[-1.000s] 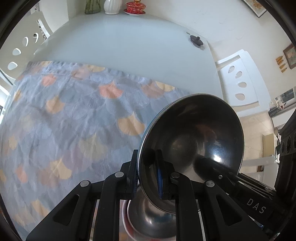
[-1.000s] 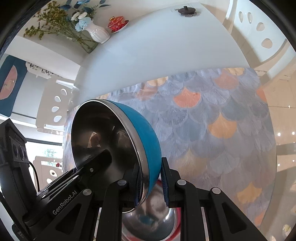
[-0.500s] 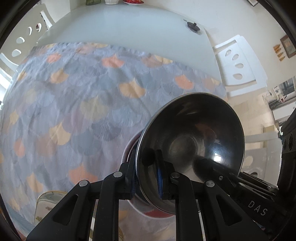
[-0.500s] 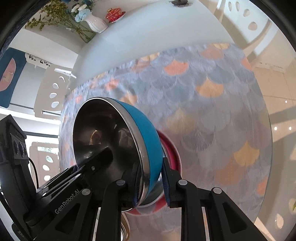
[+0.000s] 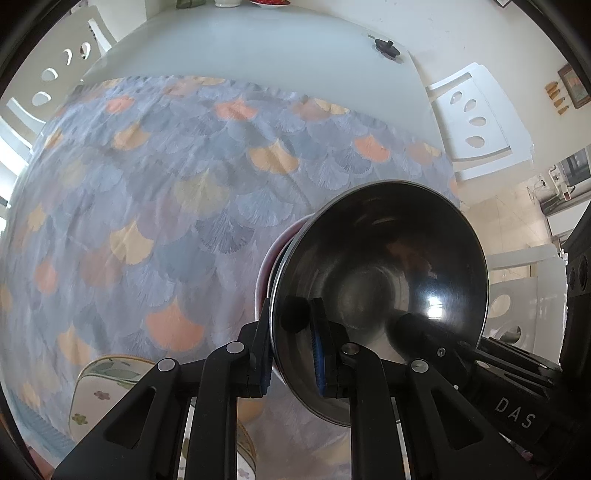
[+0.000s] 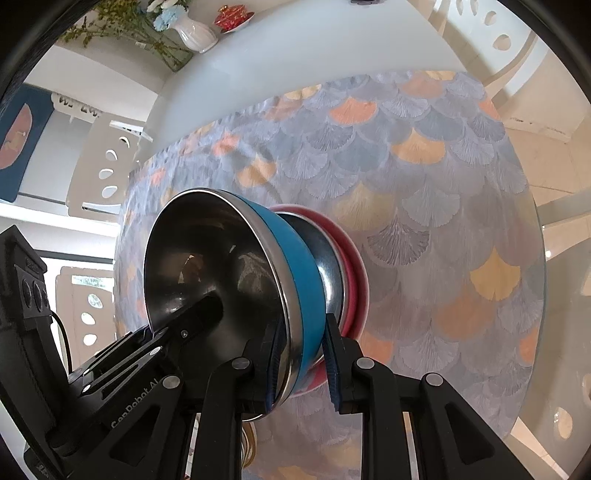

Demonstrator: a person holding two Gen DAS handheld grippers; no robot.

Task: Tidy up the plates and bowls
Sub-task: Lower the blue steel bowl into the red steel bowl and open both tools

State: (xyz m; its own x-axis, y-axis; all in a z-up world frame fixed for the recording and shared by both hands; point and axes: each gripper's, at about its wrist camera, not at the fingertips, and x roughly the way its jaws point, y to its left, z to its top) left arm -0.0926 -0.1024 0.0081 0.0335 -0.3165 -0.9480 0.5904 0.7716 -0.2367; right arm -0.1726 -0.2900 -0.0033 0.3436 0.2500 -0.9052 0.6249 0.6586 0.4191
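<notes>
Both grippers grip the rim of one blue bowl with a steel inside (image 6: 291,266), seen from its inside in the left wrist view (image 5: 384,295). My left gripper (image 5: 293,350) is shut on its rim on one side. My right gripper (image 6: 301,365) is shut on the opposite rim. The blue bowl sits tilted into a red bowl with a steel inside (image 6: 352,273), whose pink edge shows behind it (image 5: 275,254). A floral plate (image 5: 107,387) lies at the near left.
A patterned cloth with fan shapes (image 5: 166,206) covers the near part of the white table (image 5: 240,48). White chairs (image 5: 476,118) stand around. A vase (image 6: 195,31) and a red lidded cup (image 6: 232,16) stand at the far end.
Both grippers have moved back and tilted with the blue bowl. The red bowl under it has come into fuller view, and the floral plate shows more at the near left.
</notes>
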